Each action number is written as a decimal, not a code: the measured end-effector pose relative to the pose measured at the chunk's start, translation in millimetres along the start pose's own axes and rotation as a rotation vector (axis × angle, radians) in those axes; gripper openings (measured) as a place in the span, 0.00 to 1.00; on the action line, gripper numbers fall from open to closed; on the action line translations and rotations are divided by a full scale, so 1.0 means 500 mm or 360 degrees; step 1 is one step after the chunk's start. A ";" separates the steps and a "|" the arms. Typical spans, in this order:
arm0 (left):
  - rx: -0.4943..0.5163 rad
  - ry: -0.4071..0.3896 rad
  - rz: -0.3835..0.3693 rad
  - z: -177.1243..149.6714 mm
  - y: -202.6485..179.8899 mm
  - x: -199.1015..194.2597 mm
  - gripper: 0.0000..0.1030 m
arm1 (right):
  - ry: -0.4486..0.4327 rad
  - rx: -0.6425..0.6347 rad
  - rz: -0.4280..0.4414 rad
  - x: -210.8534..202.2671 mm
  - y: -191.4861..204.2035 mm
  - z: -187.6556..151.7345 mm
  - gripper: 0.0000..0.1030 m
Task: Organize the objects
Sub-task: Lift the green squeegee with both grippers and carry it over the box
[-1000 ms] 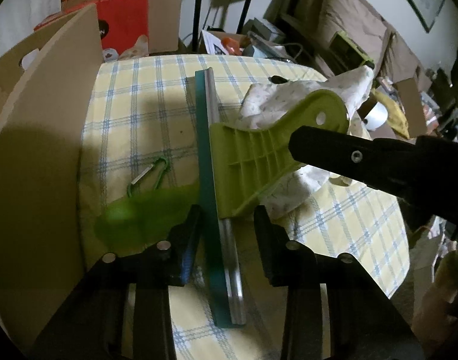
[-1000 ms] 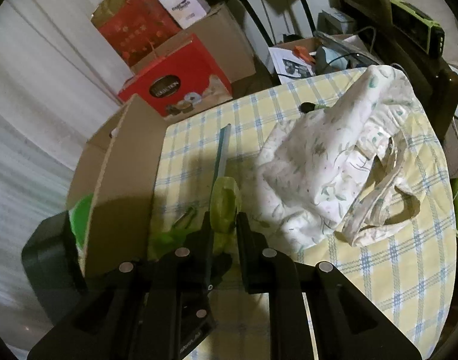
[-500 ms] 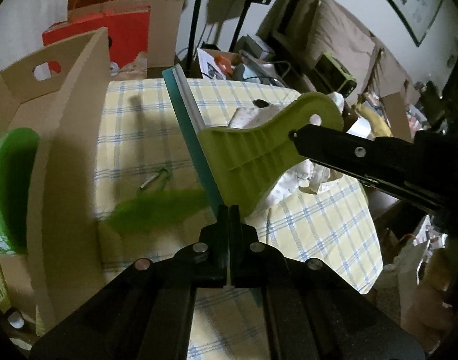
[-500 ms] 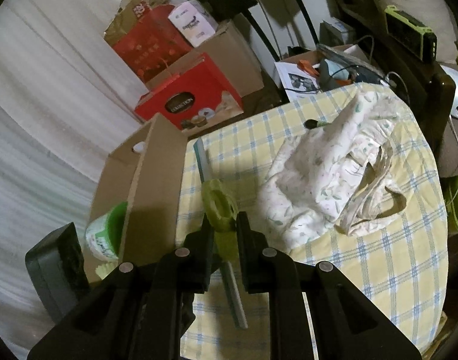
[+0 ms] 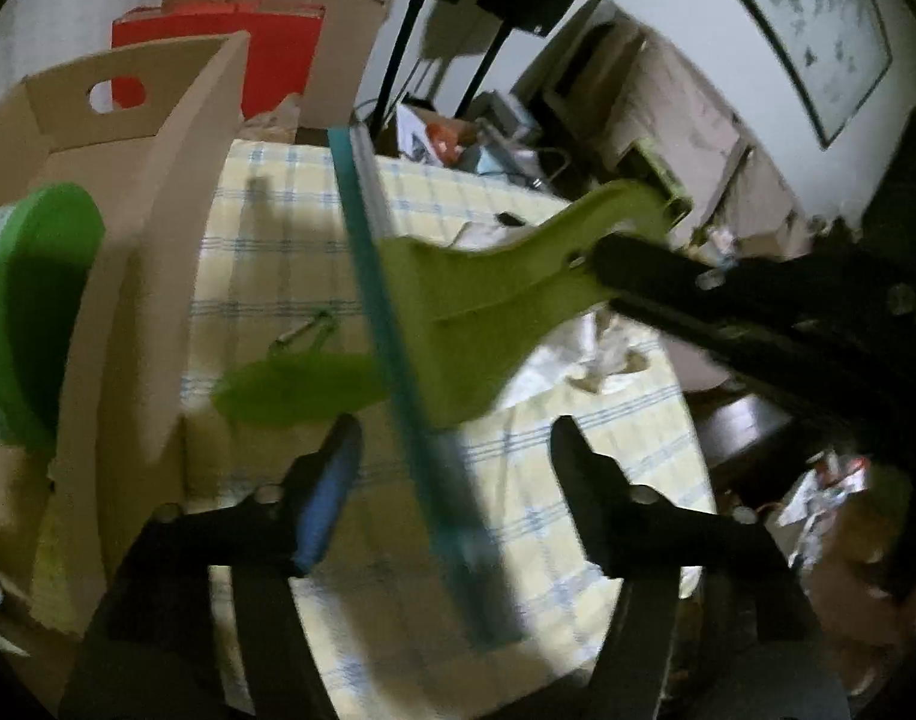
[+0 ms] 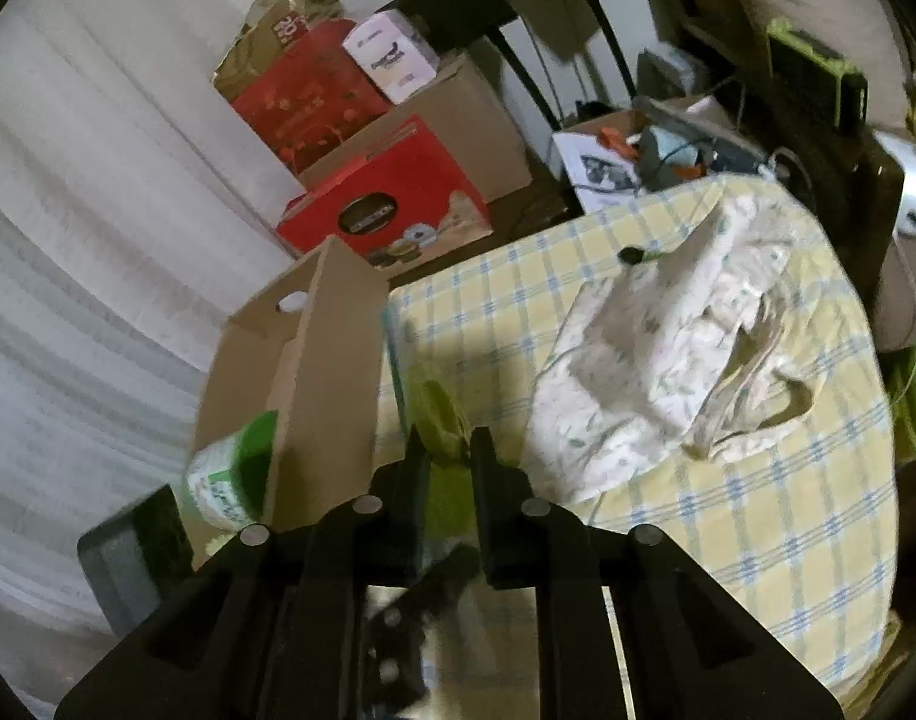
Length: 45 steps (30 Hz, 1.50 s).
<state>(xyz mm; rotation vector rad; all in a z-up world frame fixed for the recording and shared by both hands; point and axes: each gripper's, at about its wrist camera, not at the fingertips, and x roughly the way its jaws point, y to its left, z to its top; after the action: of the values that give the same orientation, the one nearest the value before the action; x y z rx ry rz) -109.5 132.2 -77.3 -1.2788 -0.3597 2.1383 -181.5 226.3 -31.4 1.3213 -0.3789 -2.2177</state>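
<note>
The right tool (image 6: 449, 456) clamps the green squeegee (image 5: 481, 306) by its handle above the checked worktop (image 6: 775, 516). Only the left view shows the left tool (image 5: 452, 450) opening, blade between its pads untouched. Cardboard box (image 6: 332, 360) adjacent.

Red boxes (image 6: 386, 216) and a framed picture (image 5: 817, 36) stand behind the table.

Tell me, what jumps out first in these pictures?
A lime-green squeegee with a teal blade hangs in the air over the yellow checked tablecloth, its handle pinched by the right gripper. The left gripper is opening, its jaws either side of the blade without touching it. To the left stands an open cardboard box holding a green-lidded tub.
</note>
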 end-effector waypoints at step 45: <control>-0.0145 0.0010 -0.0149 0.078 0.174 -0.160 0.24 | -0.0053 -0.0239 0.0111 0.017 0.233 -0.005 0.11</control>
<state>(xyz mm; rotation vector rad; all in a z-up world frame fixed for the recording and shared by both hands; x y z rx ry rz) -147.4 17.4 -47.2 -1.2925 -0.5096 2.0596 -148.1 125.7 18.0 1.1760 -0.2613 -2.1674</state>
